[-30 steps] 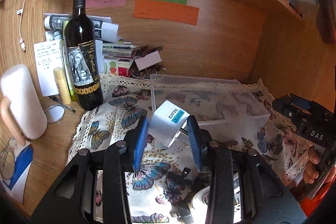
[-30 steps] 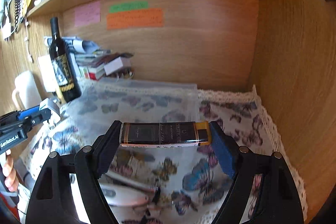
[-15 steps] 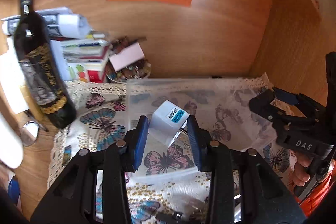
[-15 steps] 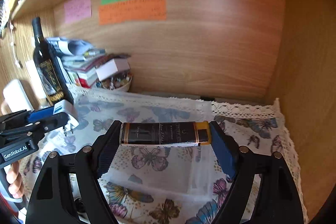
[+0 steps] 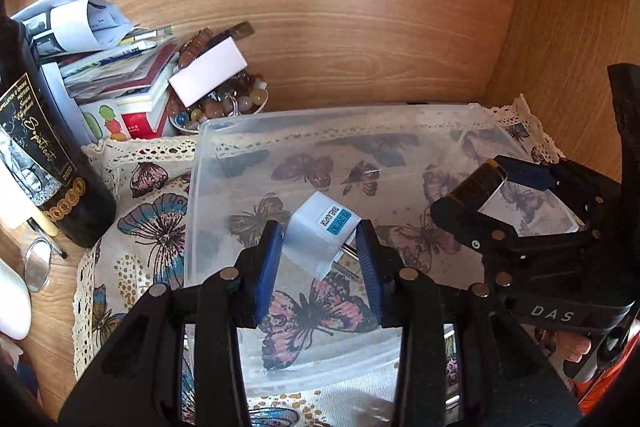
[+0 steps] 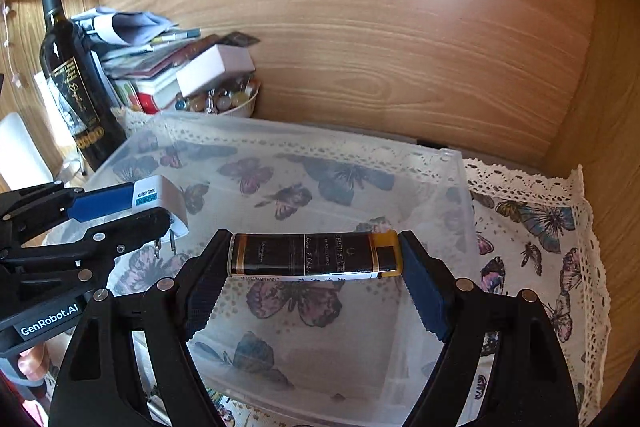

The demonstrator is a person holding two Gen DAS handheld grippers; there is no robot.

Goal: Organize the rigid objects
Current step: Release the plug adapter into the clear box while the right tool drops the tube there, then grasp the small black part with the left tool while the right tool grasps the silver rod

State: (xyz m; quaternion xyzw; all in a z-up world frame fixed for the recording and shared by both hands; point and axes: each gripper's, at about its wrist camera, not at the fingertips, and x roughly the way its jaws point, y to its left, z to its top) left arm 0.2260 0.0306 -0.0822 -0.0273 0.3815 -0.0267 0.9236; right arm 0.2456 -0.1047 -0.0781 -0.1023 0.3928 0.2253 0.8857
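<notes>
My left gripper [image 5: 318, 247] is shut on a white plug adapter [image 5: 320, 233] with a blue label, held above the clear plastic bin [image 5: 192, 187]. It also shows in the right wrist view [image 6: 164, 201]. My right gripper [image 6: 314, 263] is shut on a dark brown box with a gold end [image 6: 312, 255], held crosswise over the same bin [image 6: 460, 195]. The right gripper shows at the right of the left wrist view [image 5: 492, 191]. The bin looks empty inside.
A wine bottle [image 5: 36, 155] stands left of the bin. A pile of books and papers [image 5: 112, 67] and a bowl of beads [image 5: 224, 103] sit behind it. The butterfly cloth [image 6: 532, 227] lies under the bin. Wooden walls close the back and right.
Both grippers have moved forward and over the bin with their objects still held. The bin now fills the lower part of both views.
</notes>
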